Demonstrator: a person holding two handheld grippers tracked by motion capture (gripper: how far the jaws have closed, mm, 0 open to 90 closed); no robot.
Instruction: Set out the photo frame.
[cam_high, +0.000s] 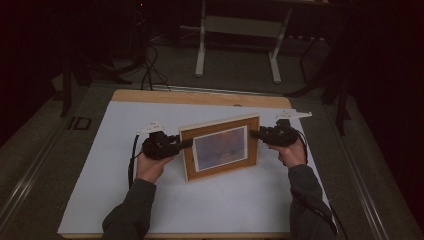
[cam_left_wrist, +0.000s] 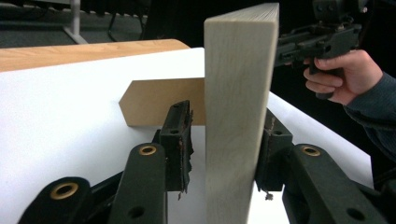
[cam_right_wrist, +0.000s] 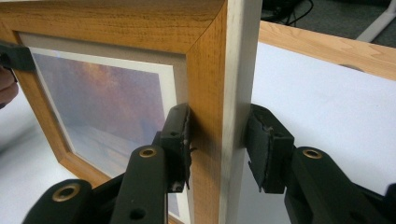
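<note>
Scene: a person is standing a wooden picture frame (cam_high: 221, 147) upright on the white sheet (cam_high: 125, 200) covering the table (cam_high: 200, 97); it is sitting near the middle, slightly toward the far edge, its picture facing the near edge
Left hand-held gripper (cam_high: 186, 144): straddling the frame's left side edge; in the left gripper view one pad is touching the pale edge while the other is standing off it with a visible gap, so the jaws are partly open and not clamping
Right hand-held gripper (cam_high: 253, 133): pinching the frame's right side edge; in the right gripper view both pads are pressing on the wood, one on the front face, one on the back
Back stand (cam_left_wrist: 159, 108): a brown prop is jutting out behind the frame and appearing to rest on the sheet
Handling: the frame is looking stiff and fairly light; its glazed front is probably fragile and slick
Where to hold: the wooden side rails are offering the safest purchase, midway up, keeping pads off the picture; a one-sided grip is risking a tip or twist
</note>
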